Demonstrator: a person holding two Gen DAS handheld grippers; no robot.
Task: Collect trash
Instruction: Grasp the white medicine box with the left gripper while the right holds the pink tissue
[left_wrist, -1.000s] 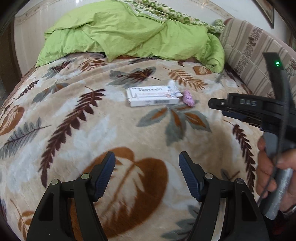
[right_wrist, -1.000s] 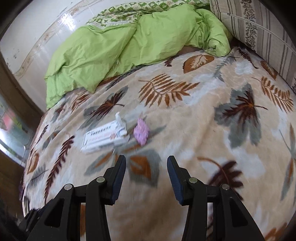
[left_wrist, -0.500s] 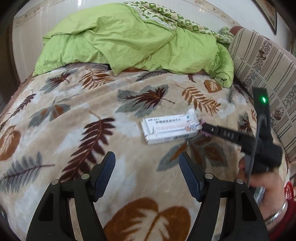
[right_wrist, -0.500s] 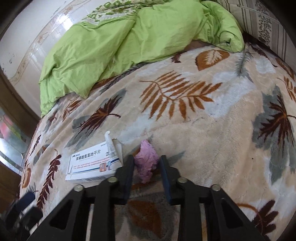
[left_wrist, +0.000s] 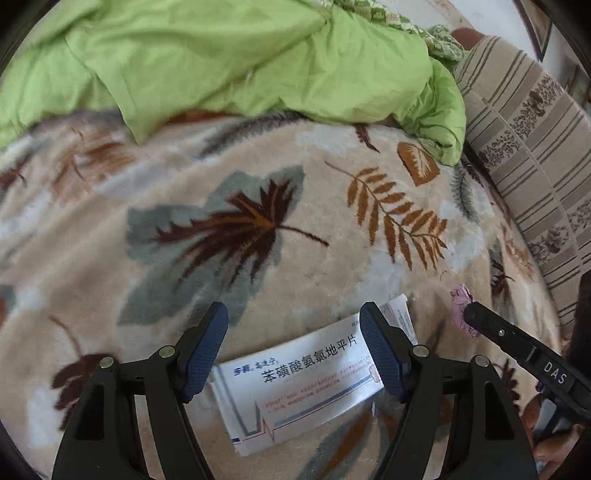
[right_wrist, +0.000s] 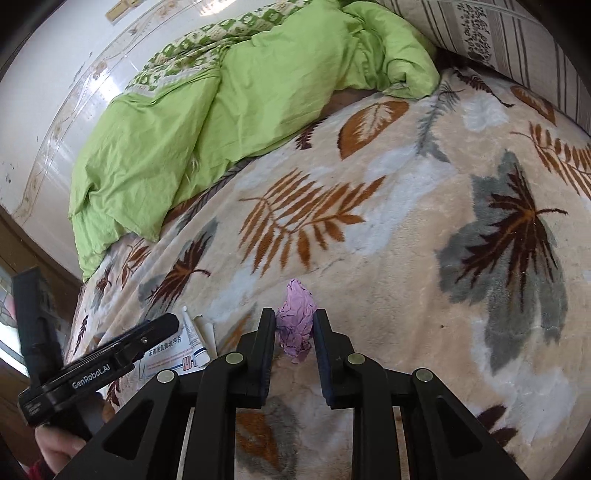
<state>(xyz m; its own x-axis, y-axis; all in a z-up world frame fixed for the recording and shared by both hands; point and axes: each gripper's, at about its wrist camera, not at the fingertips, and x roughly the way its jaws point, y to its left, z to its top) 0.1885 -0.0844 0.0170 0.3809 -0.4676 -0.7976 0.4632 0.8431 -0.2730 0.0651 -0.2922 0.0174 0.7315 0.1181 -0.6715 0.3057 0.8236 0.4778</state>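
Observation:
A white medicine box (left_wrist: 303, 384) with blue Chinese print lies on the leaf-patterned blanket (left_wrist: 258, 229). My left gripper (left_wrist: 293, 332) is open, its blue fingers on either side of the box's far edge. A crumpled pink-purple paper (right_wrist: 295, 325) lies to the right of the box; it also shows in the left wrist view (left_wrist: 461, 310). My right gripper (right_wrist: 294, 325) is shut on this paper, which sits pinched between the fingers. The box shows partly in the right wrist view (right_wrist: 177, 354), behind the left gripper's body.
A crumpled green duvet (left_wrist: 240, 59) lies across the far side of the bed. A striped cushion (left_wrist: 535, 155) stands along the right side. A white tiled wall (right_wrist: 55, 81) runs behind the bed.
My left gripper has moved forward until its open fingers straddle the white box. My right gripper has closed tighter on the pink paper.

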